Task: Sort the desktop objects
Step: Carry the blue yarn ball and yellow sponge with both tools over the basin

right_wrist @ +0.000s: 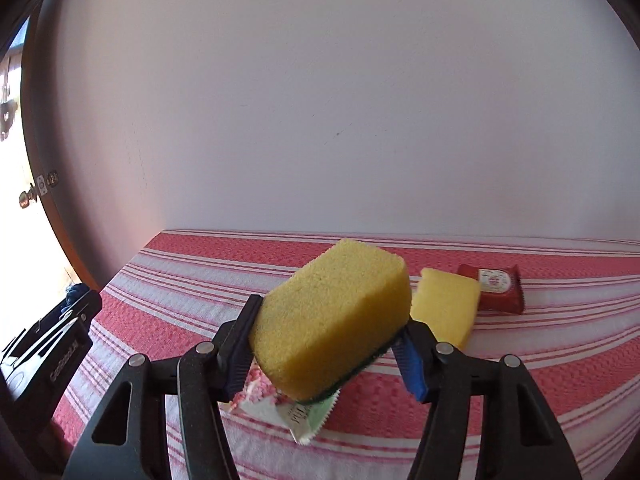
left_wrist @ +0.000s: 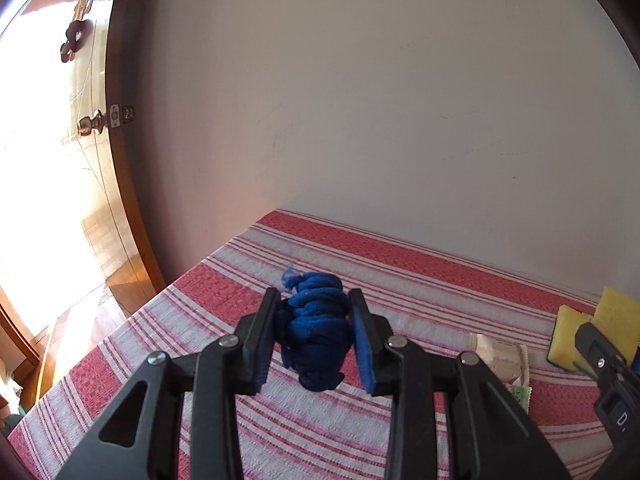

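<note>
The left hand-held gripper (left_wrist: 316, 316) is clenched on a crumpled blue cloth (left_wrist: 316, 328), and its two pads press the bundle from both sides. The cloth hangs a little above the table (left_wrist: 200, 288), which wears a red and white striped cover.

The right hand-held gripper (right_wrist: 330, 334) grasps a yellow sponge (right_wrist: 332, 320) with a green scrub layer on its lower side; the sponge sits tilted between the fingers.

Under the held sponge lies a white and green packet (right_wrist: 296, 416), flat on the cover. Just behind the held sponge, to the right, a second yellow sponge (right_wrist: 446, 306) rests on the table. Beyond that second sponge lies a red packet (right_wrist: 496, 286), touching it or nearly so; I cannot tell which. Far left of the held sponge, the black body of the left hand-held gripper shows at the frame edge.
</note>
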`<state>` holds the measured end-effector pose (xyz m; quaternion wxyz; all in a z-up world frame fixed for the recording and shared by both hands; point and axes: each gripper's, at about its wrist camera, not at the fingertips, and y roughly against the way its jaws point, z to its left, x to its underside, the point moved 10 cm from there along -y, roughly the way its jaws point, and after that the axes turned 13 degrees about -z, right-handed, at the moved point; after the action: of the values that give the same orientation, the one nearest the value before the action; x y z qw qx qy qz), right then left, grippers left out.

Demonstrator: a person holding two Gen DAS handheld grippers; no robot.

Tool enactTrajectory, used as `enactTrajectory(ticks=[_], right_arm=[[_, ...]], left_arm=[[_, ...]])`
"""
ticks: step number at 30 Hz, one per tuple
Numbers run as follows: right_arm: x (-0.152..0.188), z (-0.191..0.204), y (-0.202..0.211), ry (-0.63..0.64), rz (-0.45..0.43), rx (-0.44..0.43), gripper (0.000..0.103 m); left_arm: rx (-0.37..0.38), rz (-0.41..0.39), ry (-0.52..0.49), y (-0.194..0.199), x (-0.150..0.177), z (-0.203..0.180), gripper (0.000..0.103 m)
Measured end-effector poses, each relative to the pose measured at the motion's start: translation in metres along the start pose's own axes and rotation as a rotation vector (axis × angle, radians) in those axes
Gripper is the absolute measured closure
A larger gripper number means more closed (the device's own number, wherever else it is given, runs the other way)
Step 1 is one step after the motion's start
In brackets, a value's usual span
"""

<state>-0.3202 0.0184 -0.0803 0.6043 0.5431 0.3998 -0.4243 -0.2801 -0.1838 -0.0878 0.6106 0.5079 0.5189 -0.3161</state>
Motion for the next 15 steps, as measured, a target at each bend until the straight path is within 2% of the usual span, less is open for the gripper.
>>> enactTrajectory(ticks=[3,7,15], right_arm=[[0.0,-0.022,0.034,0.014,-0.044,0.039,0.039],[0.009,-0.052,0.071,0.045,-0.084,0.104,0.039],[0.022,-0.092,0.115,0.052,-0.127,0.187,0.039]], left_arm=[[0.05,-0.014,-0.014,0.011,0.001,-0.016,0.07],[0.17,0.022,0.028,0.028,0.013,-0.046,0.07],[0.277,0.005,-0.012,0.078,0.022,-0.106,0.07]])
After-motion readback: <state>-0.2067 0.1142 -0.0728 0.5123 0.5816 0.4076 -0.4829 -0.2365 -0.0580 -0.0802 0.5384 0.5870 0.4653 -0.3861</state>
